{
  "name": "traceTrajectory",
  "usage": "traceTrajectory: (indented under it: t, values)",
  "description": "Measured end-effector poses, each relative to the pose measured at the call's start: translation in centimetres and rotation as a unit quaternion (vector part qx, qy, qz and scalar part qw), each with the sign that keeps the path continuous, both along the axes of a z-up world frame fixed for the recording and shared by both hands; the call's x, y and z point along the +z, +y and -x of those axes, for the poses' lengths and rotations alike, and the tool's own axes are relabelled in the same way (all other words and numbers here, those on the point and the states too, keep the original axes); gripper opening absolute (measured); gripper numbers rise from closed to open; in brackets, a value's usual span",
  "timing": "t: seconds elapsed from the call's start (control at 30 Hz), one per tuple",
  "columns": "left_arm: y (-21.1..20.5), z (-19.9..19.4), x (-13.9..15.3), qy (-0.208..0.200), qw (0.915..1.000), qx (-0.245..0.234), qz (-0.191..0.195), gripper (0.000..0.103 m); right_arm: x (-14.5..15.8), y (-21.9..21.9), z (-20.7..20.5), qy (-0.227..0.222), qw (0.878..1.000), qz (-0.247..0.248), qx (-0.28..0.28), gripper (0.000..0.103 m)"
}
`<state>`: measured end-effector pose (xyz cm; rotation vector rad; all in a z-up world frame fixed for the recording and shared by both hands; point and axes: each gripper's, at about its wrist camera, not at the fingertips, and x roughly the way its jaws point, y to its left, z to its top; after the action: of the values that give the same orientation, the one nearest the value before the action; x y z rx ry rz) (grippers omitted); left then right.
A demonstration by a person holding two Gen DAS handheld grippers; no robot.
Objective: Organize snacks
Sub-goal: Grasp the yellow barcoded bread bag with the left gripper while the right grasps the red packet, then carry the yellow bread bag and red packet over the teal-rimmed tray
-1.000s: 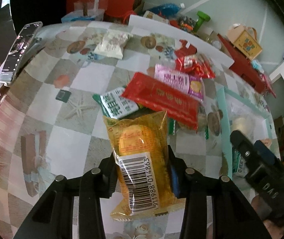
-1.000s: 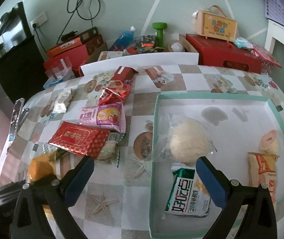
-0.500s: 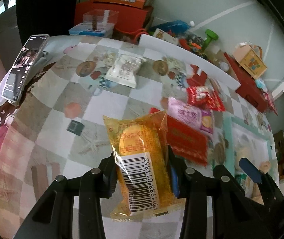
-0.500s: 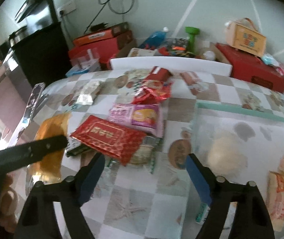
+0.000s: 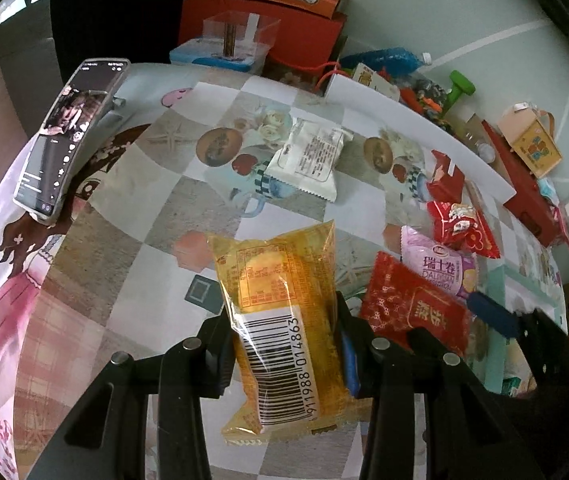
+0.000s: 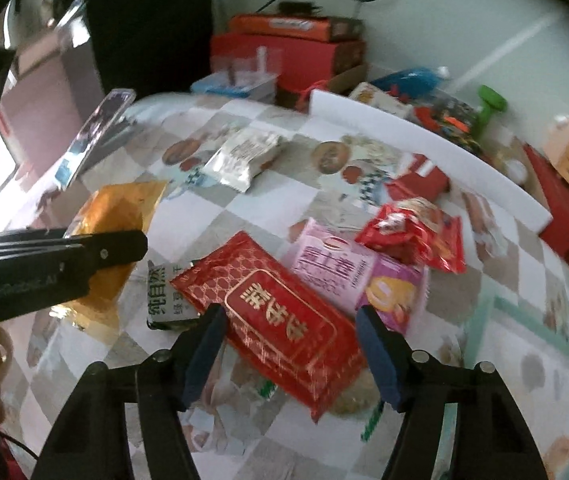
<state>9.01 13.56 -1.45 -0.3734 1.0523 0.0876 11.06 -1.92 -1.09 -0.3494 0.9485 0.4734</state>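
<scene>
My left gripper (image 5: 284, 332) is shut on a yellow snack packet (image 5: 284, 312) with a barcode and holds it above the table; it also shows in the right wrist view (image 6: 112, 216). My right gripper (image 6: 290, 332) is open, its jaws astride a red packet with gold lettering (image 6: 280, 316), also seen in the left wrist view (image 5: 412, 308). A pink packet (image 6: 348, 276), a red-and-white packet (image 6: 416, 228), a green-and-white packet (image 6: 164, 296) and a white packet (image 6: 244, 156) lie on the checked tablecloth. The mint green tray (image 6: 484, 320) is at the right.
A phone on a stand (image 5: 68, 140) is at the table's left edge. A white foam strip (image 5: 424, 120) lies along the far edge. Red and orange boxes (image 5: 268, 28), a clear plastic box (image 5: 236, 36), a green dumbbell (image 5: 460, 88) and a small carton (image 5: 532, 144) stand behind.
My right gripper has swung left from over the tray to the red packet. My left gripper has lifted the yellow packet up and away from the pile.
</scene>
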Motion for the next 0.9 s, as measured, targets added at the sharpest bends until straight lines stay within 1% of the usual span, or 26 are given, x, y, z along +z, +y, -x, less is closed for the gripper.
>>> traceTrajectory:
  t: [0.1,0.2,0.37,0.5,0.73,0.9]
  values:
    - [0.3,0.0,-0.2,0.005,1.0,0.002,0.002,0.044,0.0,0.3,-0.7,0.012,1.0,-0.003,0.028,0.07]
    - [0.4,0.0,-0.2,0.005,1.0,0.0,0.001,0.044,0.0,0.4,-1.2,0.034,0.998,-0.012,0.047,0.07]
    - [-0.1,0.0,0.0,0.004,0.9999,-0.011,0.0,0.044,-0.7,0.8,-1.1,0.049,0.996,0.01,0.08,0.07]
    - [-0.4,0.0,0.0,0.004,0.9998,-0.018,-0.001,0.044,-0.9,0.7,-1.8,0.063,0.994,0.005,0.094,0.07]
    - [-0.6,-0.1,-0.3,0.009,0.9997,-0.024,0.001,0.044,-1.5,-0.1,-3.5,0.105,0.991,-0.026,0.078,0.07]
    - [-0.7,0.0,-0.2,0.009,0.9996,-0.027,0.004,0.044,-1.7,-0.6,-4.0,0.123,0.99,-0.05,0.054,0.071]
